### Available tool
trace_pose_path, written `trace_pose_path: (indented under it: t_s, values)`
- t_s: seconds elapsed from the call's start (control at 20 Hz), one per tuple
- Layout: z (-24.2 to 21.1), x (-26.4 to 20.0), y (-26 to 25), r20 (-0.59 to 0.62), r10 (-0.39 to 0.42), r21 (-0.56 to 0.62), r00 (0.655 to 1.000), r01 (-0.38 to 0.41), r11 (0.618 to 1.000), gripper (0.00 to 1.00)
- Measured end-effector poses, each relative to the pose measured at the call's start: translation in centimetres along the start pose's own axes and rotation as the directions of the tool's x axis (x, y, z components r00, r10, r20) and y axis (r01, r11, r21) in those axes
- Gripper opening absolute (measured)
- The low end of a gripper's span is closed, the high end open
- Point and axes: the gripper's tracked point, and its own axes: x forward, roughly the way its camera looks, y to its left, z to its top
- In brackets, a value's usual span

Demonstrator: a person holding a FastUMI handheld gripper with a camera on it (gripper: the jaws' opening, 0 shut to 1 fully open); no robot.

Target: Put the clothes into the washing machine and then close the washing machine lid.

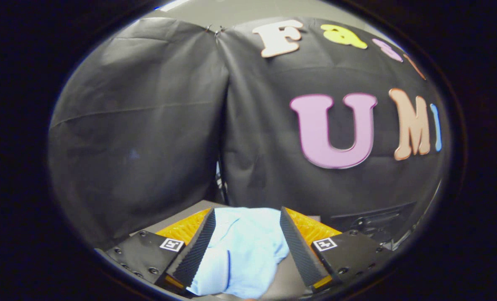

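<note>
Gripper view. The gripper (245,217) points toward the black cloth wall (139,133) of the booth, with a pale blue garment (244,251) bunched between its two fingers (198,246). The cloth fills the gap from one ribbed inner face to the other and bulges out below and past them, which suggests the fingers are closed on it; whether both press firmly, or the fabric merely lies between them, is hard to settle from this angle, but a held grip is the likelier reading.

The garment appears to be lifted clear, a grey surface, probably the table (181,211), showing beyond and beneath it. A dark fixture (374,221) lies just past the right-hand finger; it cannot be identified with confidence as part of the washing machine.

Handling, as a judgement: the garment is light, soft and wholly without stiffness, with visible folds and a thin dark seam line. It will drape, trail and swing rather than keep a shape, and it will not break. The risk is slippage of a thin layer, or a loose end catching on the rim of the machine. The best hold is on a gathered, multi-layer fold near the middle of the bundle, as here, not on a single edge, so that the hanging ends are short and even.
</note>
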Motion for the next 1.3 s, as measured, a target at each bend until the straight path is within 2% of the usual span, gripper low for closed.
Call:
trace_pose_path:
  t_s: [0.1, 0.35, 0.5, 0.6, 0.7, 0.95, 1.05, 1.15, 1.3]
  values:
    - [-1.8, 1.7, 1.3, -0.086, 0.016, 0.006, 0.996, -0.016, 1.000, 0.96]
    - [-6.5, 4.6, 1.5, -0.261, -0.015, -0.027, 0.965, 0.009, 1.000, 0.96]
    - [-8.9, 5.1, 2.1, -0.345, 0.005, -0.034, 0.939, -0.017, 0.999, 0.96]
    - [-9.2, 5.4, 2.4, -0.357, 0.039, -0.009, 0.933, -0.046, 0.999, 0.97]
    - [-9.6, 5.4, 3.1, -0.380, 0.086, 0.039, 0.921, -0.077, 0.996, 0.80]
    - [-9.4, 5.3, 3.6, -0.364, 0.124, 0.050, 0.923, -0.114, 0.992, 0.39]
    - [-9.2, 5.5, 3.5, -0.348, 0.135, 0.085, 0.928, -0.112, 0.990, 0.19]
    - [-9.0, 4.8, 3.1, -0.349, 0.144, 0.065, 0.926, -0.129, 0.989, 0.17]
    - [-8.2, 3.1, 0.9, -0.326, 0.096, 0.028, 0.940, -0.092, 0.995, 0.17]
